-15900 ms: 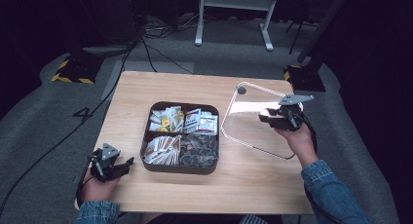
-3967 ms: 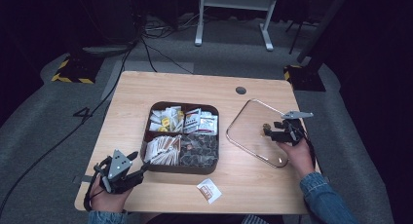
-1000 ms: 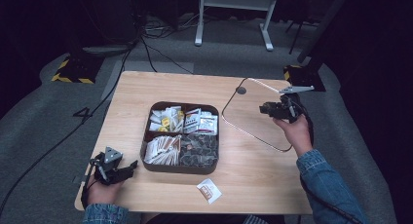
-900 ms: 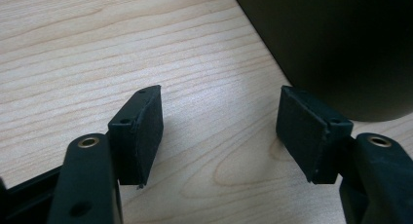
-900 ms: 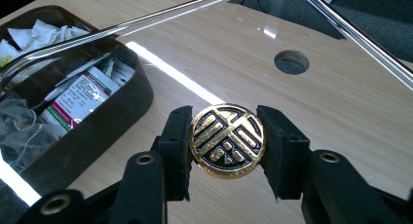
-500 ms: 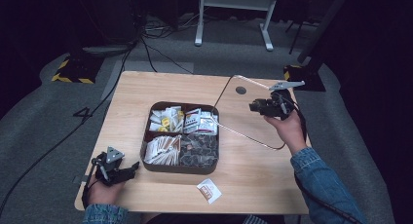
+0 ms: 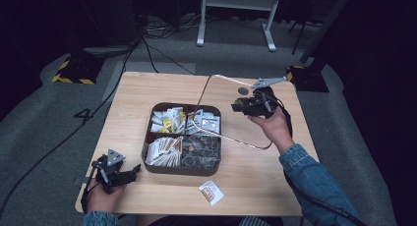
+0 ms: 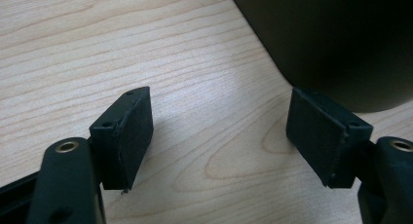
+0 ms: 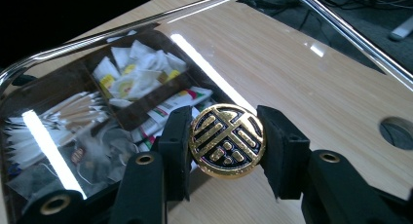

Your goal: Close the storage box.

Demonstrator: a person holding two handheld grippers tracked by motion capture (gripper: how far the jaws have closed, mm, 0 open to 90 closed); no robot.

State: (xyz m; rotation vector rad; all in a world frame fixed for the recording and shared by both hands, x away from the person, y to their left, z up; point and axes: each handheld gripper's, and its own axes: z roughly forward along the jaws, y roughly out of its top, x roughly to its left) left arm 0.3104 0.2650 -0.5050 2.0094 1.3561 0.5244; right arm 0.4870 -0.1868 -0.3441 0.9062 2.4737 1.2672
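gold emblem sign on lid knob [image 9: 227,140] (no legible wording)

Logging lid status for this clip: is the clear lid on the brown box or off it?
Off. The right gripper holds the clear lid by its gold knob, tilted above the brown box, whose compartments lie uncovered.

Both grippers are black, the left gripper [image 7: 129,175] and the right gripper [image 7: 237,107] each topped by a grey three-cornered plate. Brass-ringed screw holes sit behind the flat rectangular pads [image 8: 130,131]. Blue denim sleeves [image 7: 314,179] cover both forearms.
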